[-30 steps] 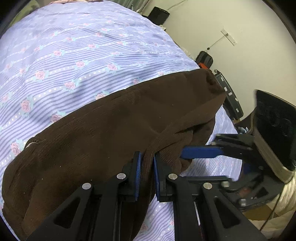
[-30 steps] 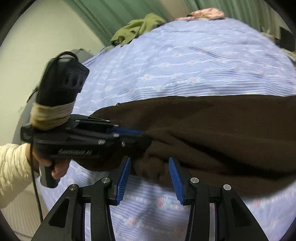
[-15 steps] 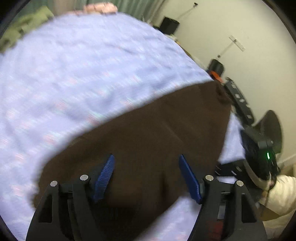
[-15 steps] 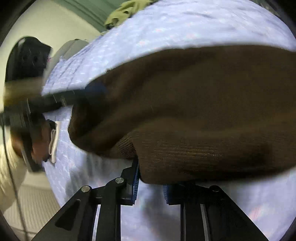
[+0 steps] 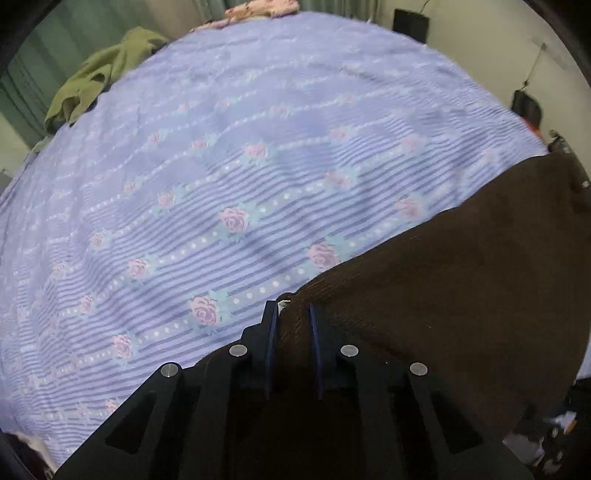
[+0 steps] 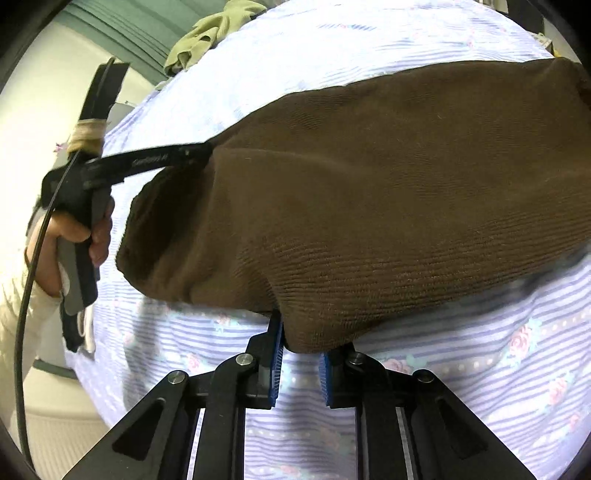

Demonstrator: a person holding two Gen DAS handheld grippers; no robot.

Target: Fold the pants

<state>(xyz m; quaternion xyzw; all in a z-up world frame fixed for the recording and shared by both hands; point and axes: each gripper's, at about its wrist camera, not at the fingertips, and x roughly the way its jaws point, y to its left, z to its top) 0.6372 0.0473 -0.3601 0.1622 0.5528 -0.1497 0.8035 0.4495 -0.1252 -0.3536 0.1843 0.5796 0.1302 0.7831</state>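
Dark brown pants (image 5: 443, 295) lie folded on a lilac bed cover (image 5: 221, 166) with a rose print. My left gripper (image 5: 291, 314) points steeply down at their far left corner; its jaws are closing, with brown cloth pinched between the blue pads. In the right wrist view the pants (image 6: 388, 184) bulge as a thick fold. My right gripper (image 6: 301, 332) is shut on their near lower edge. The left gripper (image 6: 205, 151) bites into the far left corner there, held by a hand (image 6: 74, 229) in a cream sleeve.
A green garment (image 5: 99, 85) is heaped at the bed's far left corner, also seen as the green garment (image 6: 210, 29). Pink cloth (image 5: 262, 7) lies at the far edge. A black box (image 5: 410, 20) and dark items (image 5: 526, 107) stand by the wall.
My left gripper let go of the fold, opened wide, shifted to the pants' left corner and closed there. My right gripper closed on the near edge of the pants.
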